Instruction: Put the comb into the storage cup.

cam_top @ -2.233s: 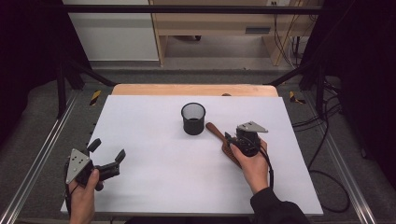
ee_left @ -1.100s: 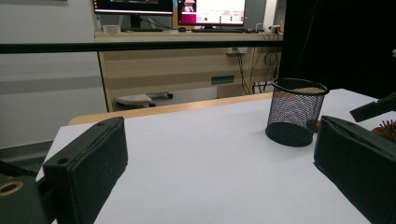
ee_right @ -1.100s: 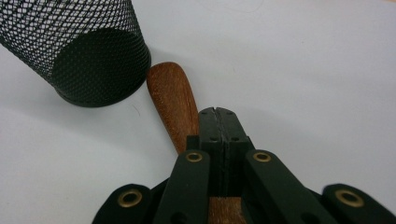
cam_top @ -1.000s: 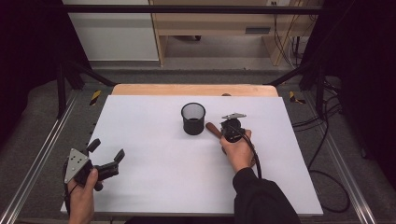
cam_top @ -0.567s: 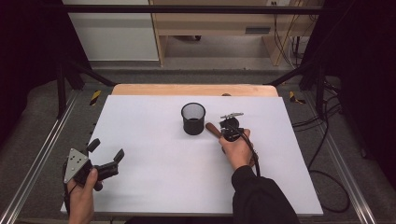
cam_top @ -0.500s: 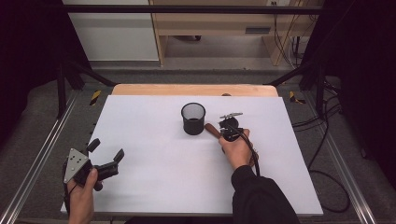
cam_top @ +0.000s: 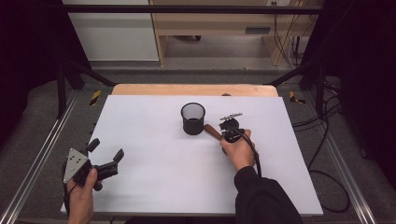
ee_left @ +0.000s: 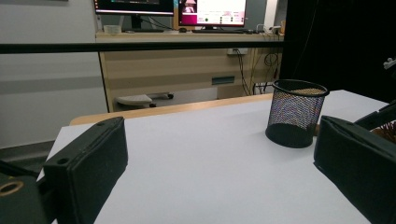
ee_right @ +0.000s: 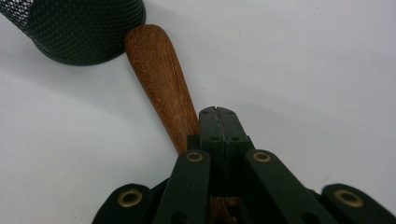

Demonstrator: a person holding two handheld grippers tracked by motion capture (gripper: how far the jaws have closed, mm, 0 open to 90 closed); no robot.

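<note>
On one white rectangular table top (cam_top: 154, 177) there are one round black wire-mesh cup (cam_top: 193, 118), one brown wooden handle (ee_right: 163, 79) and two black two-jaw hand-held grippers, the left gripper (cam_top: 105, 152) and the right gripper (ee_right: 218, 114), and two monitors (ee_left: 170, 6) stand behind.

The wooden handle (ee_right: 163, 79) runs under the right gripper (ee_right: 217, 114), whose linkage hides its lower end, so what tool it belongs to cannot be told. The mesh cup (ee_right: 79, 28) is cut off by the top left corner of the right gripper view. In the left gripper view, the left gripper's (ee_left: 224, 168) far jaw hides what lies beside the cup.
</note>
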